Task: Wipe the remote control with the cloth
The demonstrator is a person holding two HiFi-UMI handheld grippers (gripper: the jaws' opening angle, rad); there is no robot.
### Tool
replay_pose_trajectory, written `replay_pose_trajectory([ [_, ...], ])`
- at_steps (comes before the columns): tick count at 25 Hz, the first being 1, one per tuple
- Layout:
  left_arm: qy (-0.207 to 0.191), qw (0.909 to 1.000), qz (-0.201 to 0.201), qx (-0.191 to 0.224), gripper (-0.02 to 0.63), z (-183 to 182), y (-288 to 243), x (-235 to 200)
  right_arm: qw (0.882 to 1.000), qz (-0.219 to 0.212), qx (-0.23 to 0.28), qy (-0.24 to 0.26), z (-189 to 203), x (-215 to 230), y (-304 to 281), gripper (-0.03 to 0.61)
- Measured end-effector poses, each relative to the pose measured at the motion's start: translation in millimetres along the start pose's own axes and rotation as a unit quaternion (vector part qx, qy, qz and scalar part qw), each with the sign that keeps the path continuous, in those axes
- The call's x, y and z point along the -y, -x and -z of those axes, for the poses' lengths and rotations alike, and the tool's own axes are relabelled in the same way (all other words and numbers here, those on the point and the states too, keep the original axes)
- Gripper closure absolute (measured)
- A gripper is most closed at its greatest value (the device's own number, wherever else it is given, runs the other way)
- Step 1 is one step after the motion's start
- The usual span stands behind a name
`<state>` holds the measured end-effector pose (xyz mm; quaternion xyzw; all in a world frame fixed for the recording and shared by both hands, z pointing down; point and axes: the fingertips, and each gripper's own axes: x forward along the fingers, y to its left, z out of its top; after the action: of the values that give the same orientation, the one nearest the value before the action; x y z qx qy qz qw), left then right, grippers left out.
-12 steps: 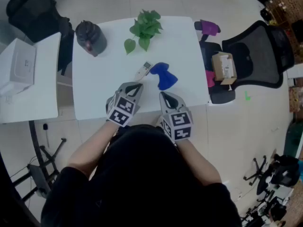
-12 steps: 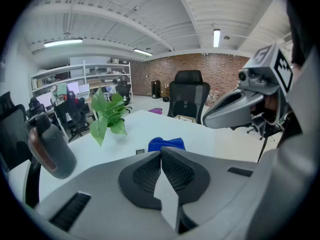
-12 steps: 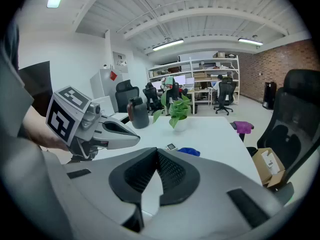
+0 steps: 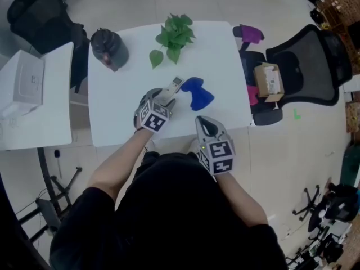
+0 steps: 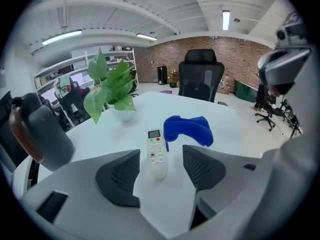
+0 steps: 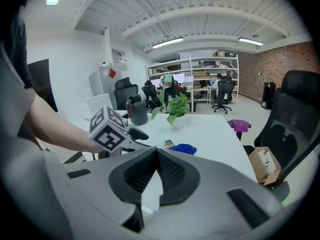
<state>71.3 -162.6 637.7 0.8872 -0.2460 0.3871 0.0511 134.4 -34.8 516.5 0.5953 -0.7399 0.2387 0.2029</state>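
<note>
Remote control (image 4: 173, 87) is lying on white table (image 4: 112, 111) just beside blue cloth (image 4: 198, 93), with left gripper (image 4: 165, 98) hovering at its near end.
Left gripper view: jaws are standing wide, the remote's near end between them, untouched. Probably best centring it before closing.
Right gripper view: right gripper (image 6: 156, 159) is pressing shut on nothing and needs opening before taking the cloth.

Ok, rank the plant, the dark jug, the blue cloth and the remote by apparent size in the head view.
1. plant, by leaf spread; the dark jug looks nearly as big.
2. dark jug
3. blue cloth
4. remote, its near end under the left gripper
</note>
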Motion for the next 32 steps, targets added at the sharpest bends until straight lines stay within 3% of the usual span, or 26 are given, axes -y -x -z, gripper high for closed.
replay_pose_trajectory([
  [4,0.014,0.9992,0.003,-0.039,0.337,15.8,-25.8,-5.3,1.000,0.006,-0.006,-0.002,5.3,2.3,4.9,0.569],
  [12,0.030,0.9969,0.008,-0.072,0.337,24.0,-56.3,-5.4,1.000,0.016,-0.023,-0.007,15.8,9.0,11.4,0.569],
  [18,0.046,0.9966,0.011,-0.068,0.350,23.0,-59.5,-5.4,1.000,0.016,-0.020,-0.009,15.7,10.9,13.4,0.569],
  [22,0.044,0.9967,0.003,-0.068,0.408,22.8,-59.6,-6.8,1.000,0.013,-0.021,-0.006,16.1,8.8,12.3,0.569],
  [32,0.035,0.9987,-0.016,-0.033,0.413,9.1,-30.7,-9.1,1.000,0.007,-0.012,0.002,12.4,4.3,11.2,0.569],
])
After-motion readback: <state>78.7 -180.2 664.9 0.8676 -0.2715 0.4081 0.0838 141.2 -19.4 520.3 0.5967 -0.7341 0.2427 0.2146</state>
